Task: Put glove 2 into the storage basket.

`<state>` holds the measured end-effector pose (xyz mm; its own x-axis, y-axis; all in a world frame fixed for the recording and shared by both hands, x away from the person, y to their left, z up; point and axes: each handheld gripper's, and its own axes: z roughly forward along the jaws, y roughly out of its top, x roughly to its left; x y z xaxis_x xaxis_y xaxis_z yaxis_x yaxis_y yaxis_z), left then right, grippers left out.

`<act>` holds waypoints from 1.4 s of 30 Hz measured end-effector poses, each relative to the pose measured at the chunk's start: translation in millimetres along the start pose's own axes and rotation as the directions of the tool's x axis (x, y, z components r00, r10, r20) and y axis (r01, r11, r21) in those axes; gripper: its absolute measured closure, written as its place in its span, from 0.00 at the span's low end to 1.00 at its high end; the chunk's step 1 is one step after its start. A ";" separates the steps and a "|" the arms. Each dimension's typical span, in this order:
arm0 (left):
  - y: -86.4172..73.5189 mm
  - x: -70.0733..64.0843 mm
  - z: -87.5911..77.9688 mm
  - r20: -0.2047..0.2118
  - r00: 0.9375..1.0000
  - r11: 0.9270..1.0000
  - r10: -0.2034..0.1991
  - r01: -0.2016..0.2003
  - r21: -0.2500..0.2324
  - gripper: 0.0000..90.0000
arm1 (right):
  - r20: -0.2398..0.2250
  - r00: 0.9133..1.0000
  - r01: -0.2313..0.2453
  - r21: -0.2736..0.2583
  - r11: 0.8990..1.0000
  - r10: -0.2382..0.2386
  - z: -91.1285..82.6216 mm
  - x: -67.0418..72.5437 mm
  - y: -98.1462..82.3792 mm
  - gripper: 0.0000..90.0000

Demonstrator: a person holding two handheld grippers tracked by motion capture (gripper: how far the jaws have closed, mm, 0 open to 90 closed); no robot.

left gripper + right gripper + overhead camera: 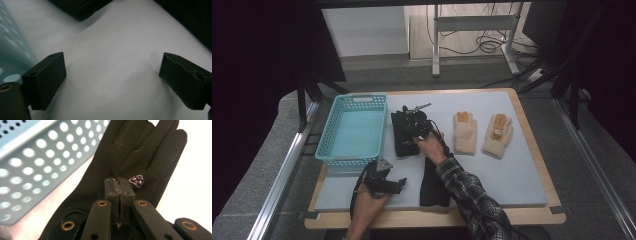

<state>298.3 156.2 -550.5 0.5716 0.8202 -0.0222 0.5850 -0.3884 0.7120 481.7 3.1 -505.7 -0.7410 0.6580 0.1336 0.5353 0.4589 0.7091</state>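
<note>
- Grey table mat [492, 180]: carries a blue basket [353, 129], two black gloves and two cream gloves [482, 133].
- Right gripper [119, 185]: jaws together, pinching the back of the black glove [140, 155], which lies just beside the basket wall [37, 165]; glove's long axis runs along that wall, fingers pointing away from the person.
- Left gripper [384, 181]: jaws apart, empty, near the second black glove [433, 182].
- Marking: small white emblem [136, 180] on the glove; no readable text.
</note>
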 end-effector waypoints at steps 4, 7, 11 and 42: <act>0.0 -0.1 0.0 0.000 1.000 1.000 0.000 0.000 -0.001 0.08 | -0.011 1.000 -0.014 -0.030 0.999 0.014 -15.9 1.4 3.8 0.97; 0.0 0.0 -0.1 -0.001 1.000 1.000 0.002 -0.002 0.001 0.08 | -0.018 0.999 -0.030 -0.045 0.999 0.029 -26.6 1.0 5.9 0.97; 0.0 0.1 0.0 -0.001 1.000 1.000 0.002 -0.002 0.001 0.08 | -0.019 0.999 -0.044 -0.061 0.997 0.043 -41.1 0.6 6.2 0.97; 0.1 0.1 0.2 -0.002 1.000 1.000 -0.003 0.003 -0.001 0.08 | 0.047 0.986 -0.153 -0.105 0.983 0.159 -165.5 21.4 -72.0 0.96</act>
<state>298.5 156.1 -550.5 0.5689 0.8221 -0.0233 0.5860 -0.3853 0.7129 360.2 -114.6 -439.4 -0.6271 0.7496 0.2119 0.5967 0.2875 0.7492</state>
